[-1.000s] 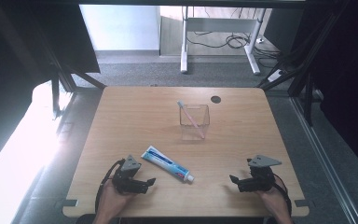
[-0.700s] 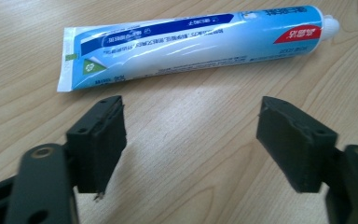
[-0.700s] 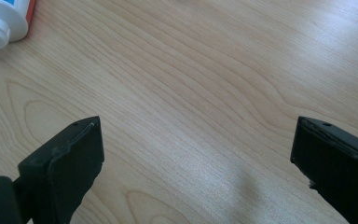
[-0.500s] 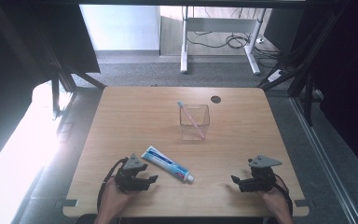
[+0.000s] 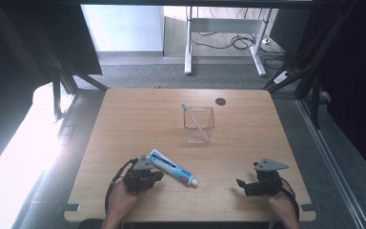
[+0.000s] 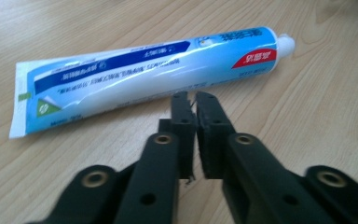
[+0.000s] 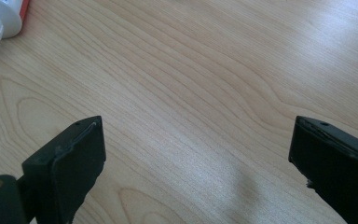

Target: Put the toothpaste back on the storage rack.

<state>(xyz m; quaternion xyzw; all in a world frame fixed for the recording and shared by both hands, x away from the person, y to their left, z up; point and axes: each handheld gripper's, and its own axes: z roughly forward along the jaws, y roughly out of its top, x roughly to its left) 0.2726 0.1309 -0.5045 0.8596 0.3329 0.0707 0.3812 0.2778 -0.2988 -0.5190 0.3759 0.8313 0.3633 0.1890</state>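
You sit at a wooden table (image 5: 138, 114) with a gripper in each hand. Your left gripper (image 5: 158, 176) rests near the table's front edge, its jaws clenched together on nothing, their tips just beside a blue and white toothpaste tube (image 5: 173, 167). The tube lies flat at the front of the table, left of centre, its white cap (image 6: 284, 43) pointing toward your right side. Your right gripper (image 5: 240, 183) rests at the front right, well apart from the tube, its jaws spread wide over bare wood. Farther back, near the middle, a clear square cup (image 5: 199, 125) holds a pink toothbrush (image 5: 194, 121) leaning at a slant.
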